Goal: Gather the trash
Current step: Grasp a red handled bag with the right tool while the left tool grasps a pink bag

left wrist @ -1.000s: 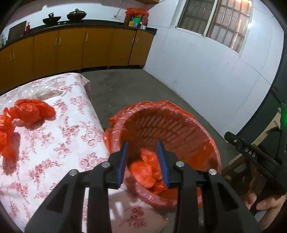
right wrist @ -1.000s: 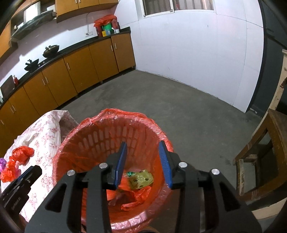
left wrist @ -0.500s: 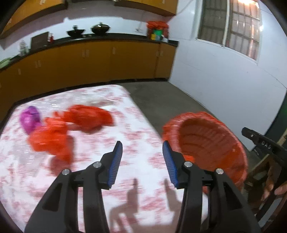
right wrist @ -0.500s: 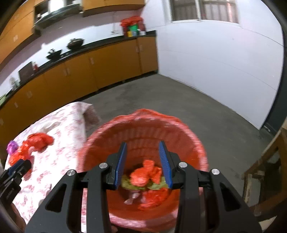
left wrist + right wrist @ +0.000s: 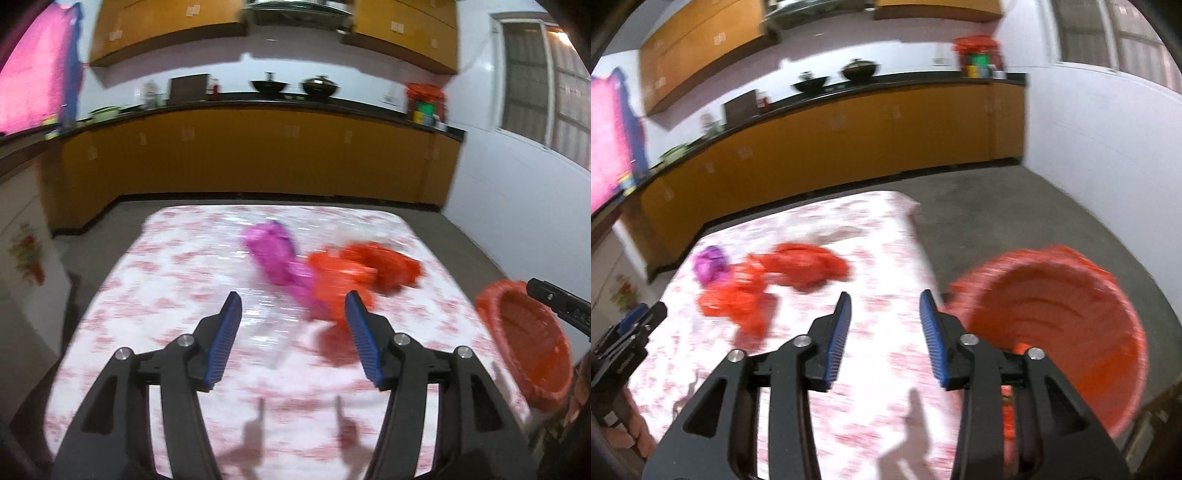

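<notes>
The table (image 5: 177, 280), under a cloth with a red flower print, fills the space beneath and ahead of both sets of tongs. The orange basket (image 5: 1063, 317), lined with an orange bag, stands off the table's edge, just to the right of the right gripper (image 5: 884, 306) and far to the right of the left gripper (image 5: 291, 308). On the cloth lies the trash: a crumpled orange bag (image 5: 365, 273) ahead of the left tongs and slightly to their right, its near edge just beyond the right blue pad, and well ahead and to the left of the right tongs. A smaller purple bag (image 5: 273, 254) lies touching the orange one, straight ahead of the left tongs. Both sets of tongs hang above the cloth with their jaws opening, moderately wide, and nothing between the pads. The picture is blurred, so finer detail of the bags cannot be told.
</notes>
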`<state>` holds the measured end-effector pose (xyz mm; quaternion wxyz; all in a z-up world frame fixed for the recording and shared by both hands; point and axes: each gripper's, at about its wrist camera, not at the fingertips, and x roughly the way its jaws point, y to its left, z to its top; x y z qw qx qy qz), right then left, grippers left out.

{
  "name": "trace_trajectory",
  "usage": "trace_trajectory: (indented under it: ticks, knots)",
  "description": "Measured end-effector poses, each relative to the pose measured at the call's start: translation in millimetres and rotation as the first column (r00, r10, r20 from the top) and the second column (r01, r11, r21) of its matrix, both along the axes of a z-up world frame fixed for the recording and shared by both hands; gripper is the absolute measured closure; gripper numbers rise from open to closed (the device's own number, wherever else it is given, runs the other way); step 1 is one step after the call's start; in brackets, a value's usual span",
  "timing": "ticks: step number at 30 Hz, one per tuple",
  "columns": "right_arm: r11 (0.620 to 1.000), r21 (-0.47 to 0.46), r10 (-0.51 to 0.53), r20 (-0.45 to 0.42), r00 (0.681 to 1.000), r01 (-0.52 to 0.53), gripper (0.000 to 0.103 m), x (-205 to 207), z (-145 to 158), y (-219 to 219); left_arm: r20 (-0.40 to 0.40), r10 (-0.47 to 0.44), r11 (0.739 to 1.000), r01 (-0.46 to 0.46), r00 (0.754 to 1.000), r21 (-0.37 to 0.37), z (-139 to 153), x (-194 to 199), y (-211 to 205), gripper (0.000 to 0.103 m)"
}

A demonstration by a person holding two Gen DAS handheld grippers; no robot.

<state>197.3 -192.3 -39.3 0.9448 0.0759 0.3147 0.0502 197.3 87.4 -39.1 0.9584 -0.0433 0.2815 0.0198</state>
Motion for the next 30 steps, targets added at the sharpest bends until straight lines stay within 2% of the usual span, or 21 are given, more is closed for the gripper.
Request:
trace_trajectory:
  ticks: [2,7,13,22,30]
  knots:
    - [0.999,0.003,0.039,0.012,0.999,-0.039,0.050,5,3,21,0.003,0.048,0.999,-0.048,0.999,-0.004,1,-2,22,0.044]
    - [0.990,0.007,0.143,0.012,0.990,-0.143,0.049,28,5,74,0.004,0.137,0.990,-0.137,0.990,-0.013,-3,-7,61,0.039]
    - [0.979,0.016,0.205,-0.017,0.979,-0.205,0.049,54,-6,119,0.006,0.199,0.980,-0.199,0.980,-0.017,-9,-10,91,0.035]
    - [0.978,0.009,0.208,-0.085,0.974,-0.208,0.044,81,-33,148,-0.005,0.242,0.969,-0.242,0.970,-0.052,-15,-8,120,0.033]
    - [0.969,-0.014,0.241,-0.141,0.960,-0.246,0.042,87,-55,160,-0.020,0.244,0.967,-0.244,0.970,-0.068,-23,-4,128,0.033]
